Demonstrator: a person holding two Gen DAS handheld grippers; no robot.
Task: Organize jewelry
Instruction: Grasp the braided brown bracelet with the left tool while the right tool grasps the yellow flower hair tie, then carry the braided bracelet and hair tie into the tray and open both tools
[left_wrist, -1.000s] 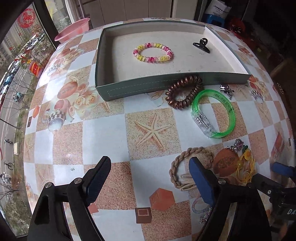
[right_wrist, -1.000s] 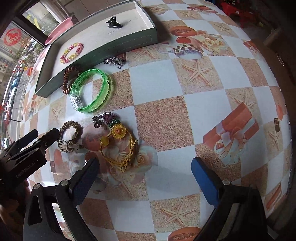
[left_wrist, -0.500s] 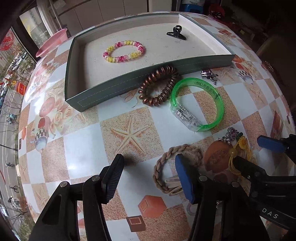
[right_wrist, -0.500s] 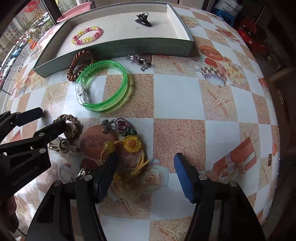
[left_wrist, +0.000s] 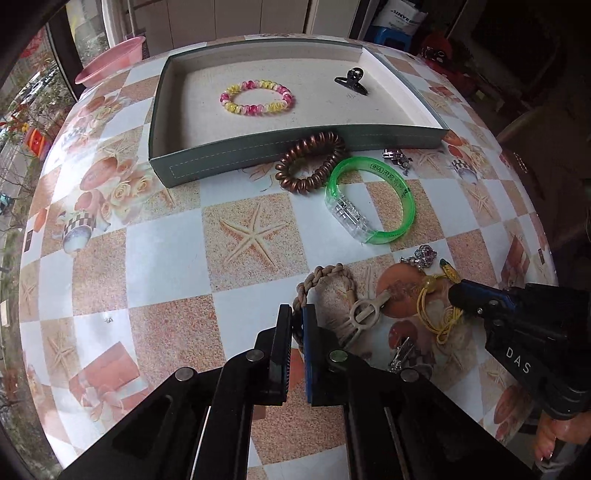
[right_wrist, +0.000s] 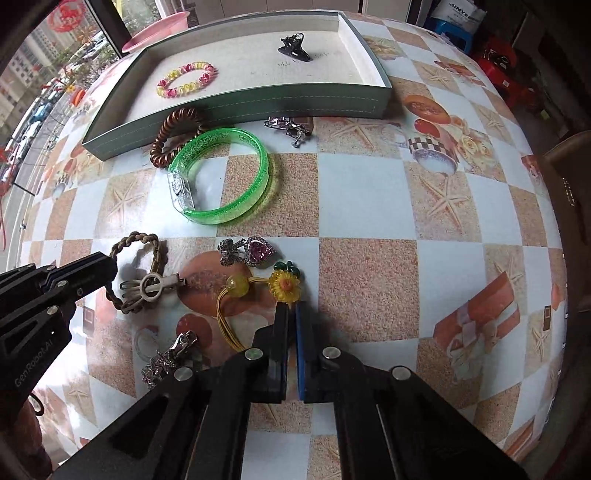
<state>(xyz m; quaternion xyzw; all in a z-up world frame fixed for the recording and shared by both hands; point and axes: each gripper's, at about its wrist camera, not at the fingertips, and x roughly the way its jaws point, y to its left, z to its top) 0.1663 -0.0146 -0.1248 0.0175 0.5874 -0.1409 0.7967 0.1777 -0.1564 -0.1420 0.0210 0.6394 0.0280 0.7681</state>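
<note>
A grey-green tray (left_wrist: 295, 157) (right_wrist: 236, 107) holds a pink-yellow bead bracelet (left_wrist: 257, 96) (right_wrist: 185, 79) and a black clip (left_wrist: 351, 80) (right_wrist: 293, 46). My left gripper (left_wrist: 296, 314) (right_wrist: 110, 264) is shut on the rim of a braided rope bracelet (left_wrist: 328, 275) (right_wrist: 136, 240). My right gripper (right_wrist: 291, 308) (left_wrist: 456, 293) is shut on the yellow sunflower hair tie (right_wrist: 284, 284) (left_wrist: 439, 314). A green bangle (left_wrist: 369, 199) (right_wrist: 221, 177), a copper coil tie (left_wrist: 310, 162) (right_wrist: 173, 136) and a pink heart brooch (right_wrist: 251, 251) (left_wrist: 421, 255) lie on the table.
A silver charm (left_wrist: 397, 157) (right_wrist: 290, 127) lies by the tray's front corner. A sparkly clip (right_wrist: 166, 360) (left_wrist: 402, 354) lies near the front. A pink basin (left_wrist: 109, 61) (right_wrist: 157, 26) stands at the far left. The round table's edge (left_wrist: 550, 258) curves on the right.
Both grippers have closed from wide open. The left one closed on the braided bracelet's rim, the right one on the sunflower hair tie.
</note>
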